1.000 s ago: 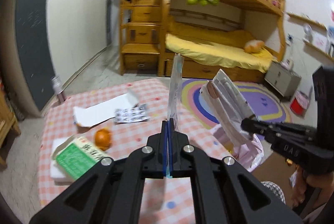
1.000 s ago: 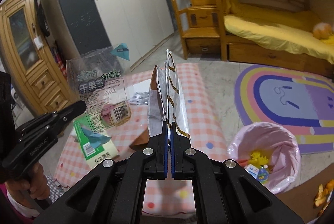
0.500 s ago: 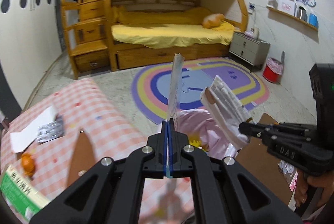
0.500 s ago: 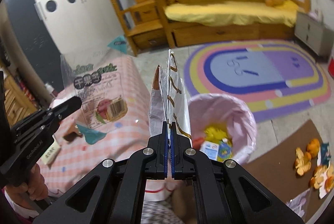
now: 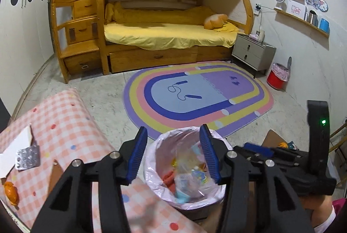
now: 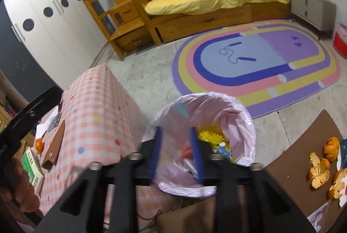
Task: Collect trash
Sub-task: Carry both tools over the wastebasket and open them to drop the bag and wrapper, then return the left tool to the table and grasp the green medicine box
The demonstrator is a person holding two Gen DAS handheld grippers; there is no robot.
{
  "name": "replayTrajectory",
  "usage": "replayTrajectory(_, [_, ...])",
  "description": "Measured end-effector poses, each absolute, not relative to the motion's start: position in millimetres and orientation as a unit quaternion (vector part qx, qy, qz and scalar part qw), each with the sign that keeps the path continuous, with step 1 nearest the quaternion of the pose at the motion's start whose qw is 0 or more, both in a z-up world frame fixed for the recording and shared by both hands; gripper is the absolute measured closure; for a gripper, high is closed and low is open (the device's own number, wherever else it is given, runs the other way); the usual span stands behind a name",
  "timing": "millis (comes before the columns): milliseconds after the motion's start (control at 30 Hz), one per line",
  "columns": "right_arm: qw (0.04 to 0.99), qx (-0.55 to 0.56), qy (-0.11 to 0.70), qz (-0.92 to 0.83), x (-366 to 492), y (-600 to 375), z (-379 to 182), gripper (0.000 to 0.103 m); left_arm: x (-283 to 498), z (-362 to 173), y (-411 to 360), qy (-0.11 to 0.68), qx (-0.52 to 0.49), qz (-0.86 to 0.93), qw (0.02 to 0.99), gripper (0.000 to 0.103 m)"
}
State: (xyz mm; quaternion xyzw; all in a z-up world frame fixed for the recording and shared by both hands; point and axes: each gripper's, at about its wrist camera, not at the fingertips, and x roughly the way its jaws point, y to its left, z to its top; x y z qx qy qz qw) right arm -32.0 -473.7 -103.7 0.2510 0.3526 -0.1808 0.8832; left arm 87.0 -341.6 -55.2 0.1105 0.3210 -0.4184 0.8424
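A bin with a pink liner point(image 5: 151, 159) stands on the floor beside the checked table point(image 5: 65, 120). My left gripper point(image 5: 173, 130) hangs over it, jaws opening with nothing between the blue pads. A clear wrapper point(image 5: 186, 178) lies among the trash inside. My right gripper point(image 6: 175, 132) is also above the bin point(image 6: 245, 122), blurred, jaws opening and nothing pressed between them. A see-through bag with a teal corner point(image 6: 180, 109) hangs at the bin's far rim. On the table lie a blister pack point(image 5: 27, 156), orange peel point(image 5: 10, 191), white paper point(image 5: 15, 146) and a green box point(image 6: 32, 165).
Orange peels point(image 6: 321, 165) lie on a brown board point(image 6: 303, 146) right of the bin. Beyond are a striped oval rug point(image 5: 195, 98), a wooden bunk bed point(image 5: 169, 37), a grey nightstand point(image 5: 251, 53) and a red bin point(image 5: 277, 79). A hand point(image 6: 19, 187) holds the left gripper.
Both grippers swung from over the table to above the pink-lined bin and sank. Both went from shut to apart, and the clear bag and the silver wrapper left the jaws.
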Motion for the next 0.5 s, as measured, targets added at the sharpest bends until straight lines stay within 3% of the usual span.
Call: replayTrajectory(500, [0.928,0.169,0.306,-0.127,-61.0,-393.3,-28.1,0.068,68.1,-27.9,-232.9,0.319,0.093,-0.330,0.883,0.053])
